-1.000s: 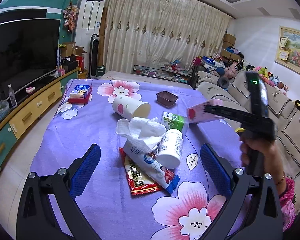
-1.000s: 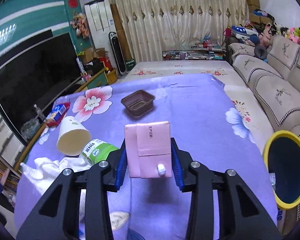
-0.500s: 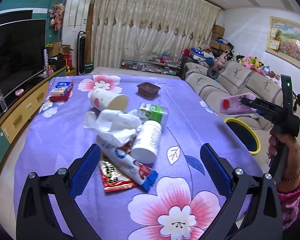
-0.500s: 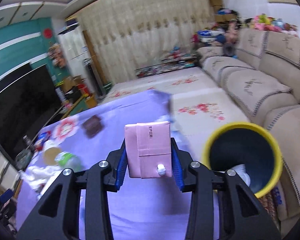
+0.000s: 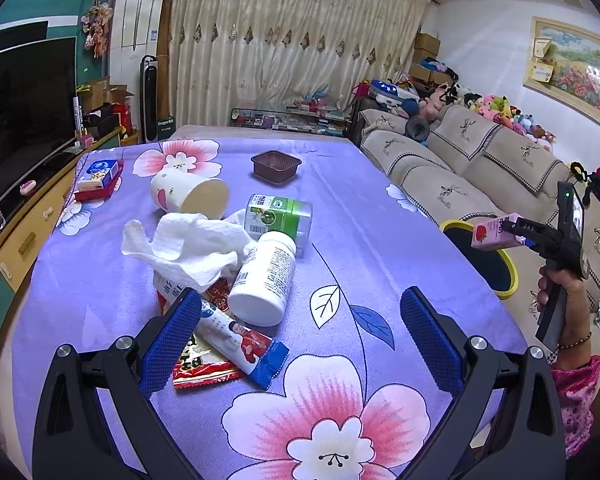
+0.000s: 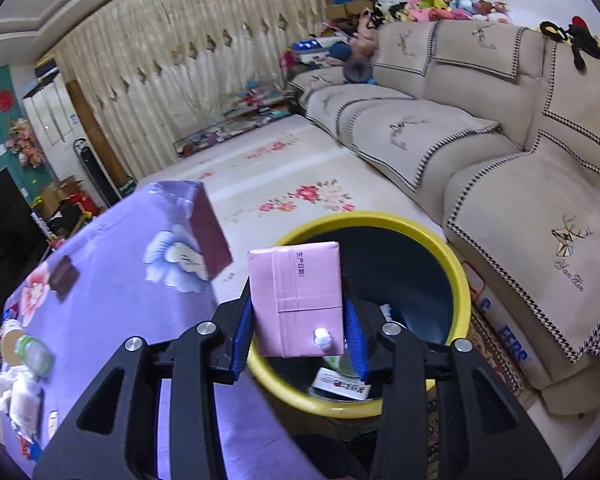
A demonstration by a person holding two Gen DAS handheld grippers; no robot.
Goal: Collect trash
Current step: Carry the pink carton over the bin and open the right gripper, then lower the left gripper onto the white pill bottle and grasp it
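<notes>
Beige sofa (image 6: 480,152) cushions and cream curtains (image 5: 292,48) are seen around a table draped in a purple floral cloth (image 5: 340,208), with a patterned rug (image 6: 284,184) on the floor between table and sofa. Beside the table's edge, on the sofa side, a dark bin with a yellow rim (image 6: 456,264) is stood on the floor, and scraps of packaging are seen at its bottom.

On the cloth a cluster of litter is gathered: a crumpled white tissue (image 5: 188,244), a paper cup (image 5: 188,196) tipped on its side with its mouth turned toward the near right, a green-labelled jar (image 5: 280,216) lying down, and a white bottle (image 5: 266,276) laid on its side with its base toward the camera and its long axis running away up the table. A tube-like wrapper (image 5: 236,332) and a red snack packet (image 5: 200,360) are spread beneath them, and a small brown tray (image 5: 276,166) is set farther back.

A pink drink carton (image 6: 296,300) is clamped across its narrow sides by the right gripper (image 6: 298,326), both blue pads pressed on it. Its long axis is pointed forward along the fingers, and it is held above the bin's opening, off the table. From the left wrist view it is seen roughly level, its far end toward the table.

The left gripper (image 5: 300,332) is held wide apart with nothing between its pads, low above the cloth, its left finger (image 5: 172,340) overlapping the wrappers in view.
</notes>
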